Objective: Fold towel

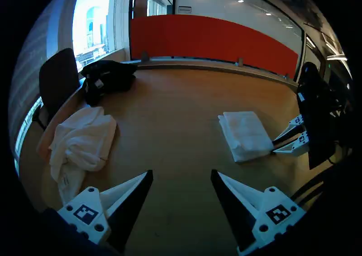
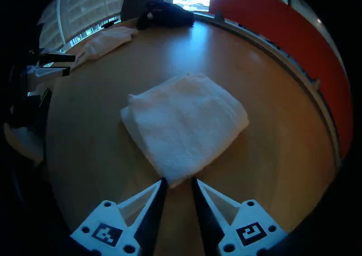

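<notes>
In the left gripper view the left gripper [image 1: 181, 171] is seen low in front with its jaws spread wide and nothing between them, above bare wood of the counter [image 1: 172, 115]. The folded towel [image 1: 246, 136] is seen farther off to the right, lying flat on the counter, and the right gripper [image 1: 273, 147] is set at its near right corner, with a dark shape behind it that cannot be made out. In the right gripper view the same towel is seen close up, square and thick, with its layered edges toward the left. The right gripper's jaws are drawn close, with a narrow gap left between them; the towel's near corner reaches just to their tips, and it cannot be told whether the corner is pinched. The left gripper is seen in this view at the far left edge, well apart from the towel. A heap of white cloth [image 1: 83, 140] is spread loose near the counter's left edge, partly hanging over it, well apart from the folded towel. A black bag [image 1: 106, 77] is laid beyond the heap, and a dark chair [image 1: 56, 81] is placed just beside the counter there. A red partition [image 1: 208, 41] is run along the far side, with a bright window [image 1: 92, 25] to its left.
</notes>
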Demonstrator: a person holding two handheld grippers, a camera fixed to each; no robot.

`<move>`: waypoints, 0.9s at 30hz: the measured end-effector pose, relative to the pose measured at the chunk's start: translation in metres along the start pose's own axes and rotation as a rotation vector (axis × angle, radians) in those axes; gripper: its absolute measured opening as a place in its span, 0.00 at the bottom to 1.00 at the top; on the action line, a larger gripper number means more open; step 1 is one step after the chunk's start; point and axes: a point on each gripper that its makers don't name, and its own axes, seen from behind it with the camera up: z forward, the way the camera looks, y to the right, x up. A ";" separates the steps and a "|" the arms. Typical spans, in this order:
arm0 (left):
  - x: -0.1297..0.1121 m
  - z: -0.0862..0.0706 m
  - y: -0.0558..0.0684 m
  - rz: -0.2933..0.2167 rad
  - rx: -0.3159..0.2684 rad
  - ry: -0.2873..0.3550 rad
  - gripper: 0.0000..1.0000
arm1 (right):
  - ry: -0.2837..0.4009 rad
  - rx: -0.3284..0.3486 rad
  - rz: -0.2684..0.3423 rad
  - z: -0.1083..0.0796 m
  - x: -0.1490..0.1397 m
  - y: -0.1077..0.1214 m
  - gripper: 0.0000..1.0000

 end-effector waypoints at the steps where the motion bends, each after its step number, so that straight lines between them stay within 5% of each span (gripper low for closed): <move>1: 0.000 0.000 0.000 0.000 -0.001 0.000 0.95 | 0.001 -0.001 0.003 0.000 0.000 0.001 0.35; 27: -0.001 0.001 0.000 0.002 -0.002 0.000 0.95 | -0.002 0.010 0.030 -0.001 -0.001 0.008 0.06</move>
